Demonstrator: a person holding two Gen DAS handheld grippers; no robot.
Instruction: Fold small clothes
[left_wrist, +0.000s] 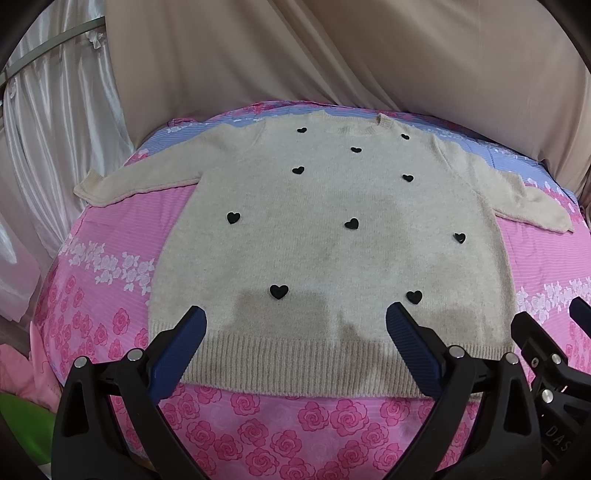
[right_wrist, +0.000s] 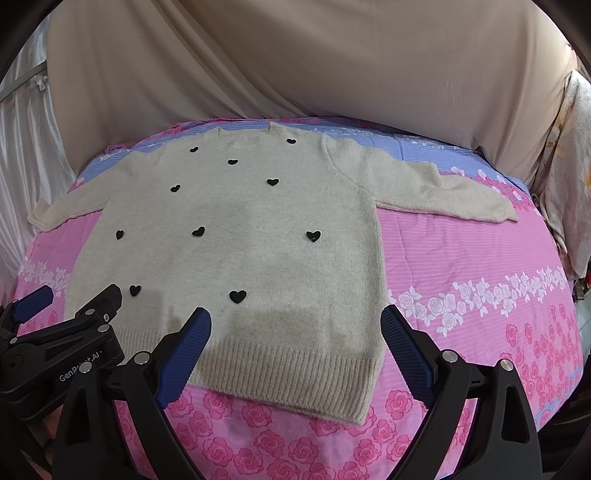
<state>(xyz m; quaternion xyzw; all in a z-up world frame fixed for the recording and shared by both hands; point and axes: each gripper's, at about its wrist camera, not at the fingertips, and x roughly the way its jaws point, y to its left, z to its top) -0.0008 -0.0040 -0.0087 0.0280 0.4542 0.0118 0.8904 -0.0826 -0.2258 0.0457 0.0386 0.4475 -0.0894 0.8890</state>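
A small beige knit sweater (left_wrist: 325, 236) with black heart patches lies flat, front up, on the pink floral bedsheet (left_wrist: 110, 266), both sleeves spread out sideways. It also shows in the right wrist view (right_wrist: 236, 254). My left gripper (left_wrist: 295, 314) is open and empty, hovering over the ribbed hem near its middle. My right gripper (right_wrist: 295, 314) is open and empty, hovering over the hem's right corner. Each gripper shows at the edge of the other's view: the right one (left_wrist: 546, 332) and the left one (right_wrist: 70, 299).
A beige draped cloth (left_wrist: 332, 55) hangs behind the bed. White satin curtains (left_wrist: 44, 122) hang at the left. A pale patterned fabric (right_wrist: 569, 177) hangs at the right edge. The sheet has a blue band (right_wrist: 424, 146) along the far side.
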